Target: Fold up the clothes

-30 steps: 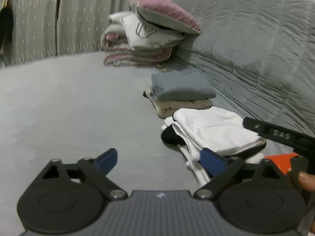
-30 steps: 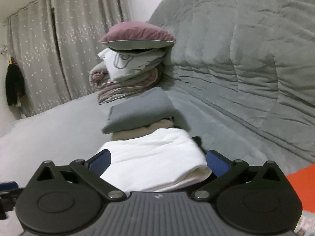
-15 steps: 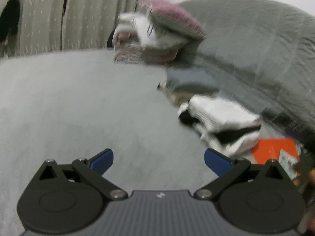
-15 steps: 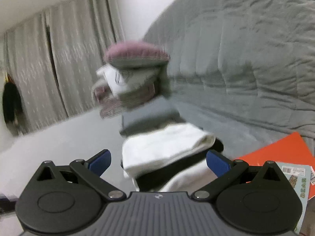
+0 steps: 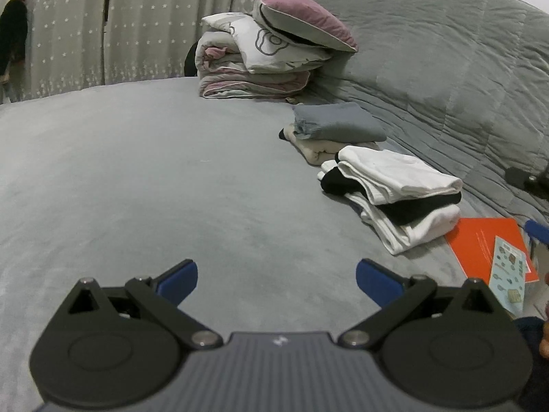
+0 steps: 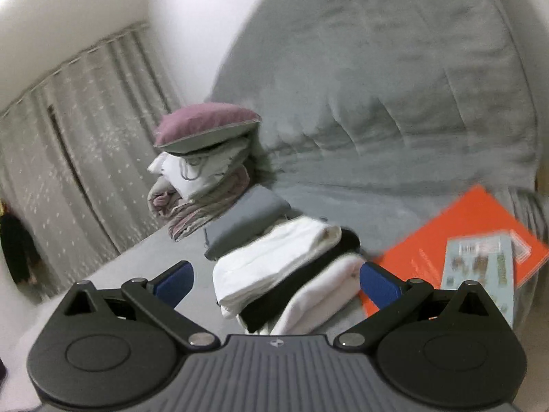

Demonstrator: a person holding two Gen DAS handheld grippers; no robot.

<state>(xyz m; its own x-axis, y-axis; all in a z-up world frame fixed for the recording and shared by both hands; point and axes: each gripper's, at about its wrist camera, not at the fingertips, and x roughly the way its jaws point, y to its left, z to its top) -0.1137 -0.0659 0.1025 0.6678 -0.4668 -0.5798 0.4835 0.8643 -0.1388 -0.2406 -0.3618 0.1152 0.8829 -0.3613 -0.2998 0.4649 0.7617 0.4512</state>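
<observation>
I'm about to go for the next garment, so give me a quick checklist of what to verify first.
1. Left claw open and empty: ok.
2. Right claw open and empty: ok.
3. White and black pile folded and stacked: ok.
4. Grey and beige pile tidy behind it: ok.
5. Unfolded garment within view: not ok, none visible.
6. Orange folder apart from the clothes: cannot tell, its edge is close.

A wide grey bed [image 5: 144, 178] fills the foreground, its cover smooth and bare on the near side. A quilted grey headboard [image 5: 446, 79] rises along the right. Behind hang pale curtains [image 5: 137, 24] dotted with small stars, drawn shut, against a white wall [image 6: 192, 13]. A dark garment [image 5: 12, 39] hangs at far left. The light is dim and even.
</observation>
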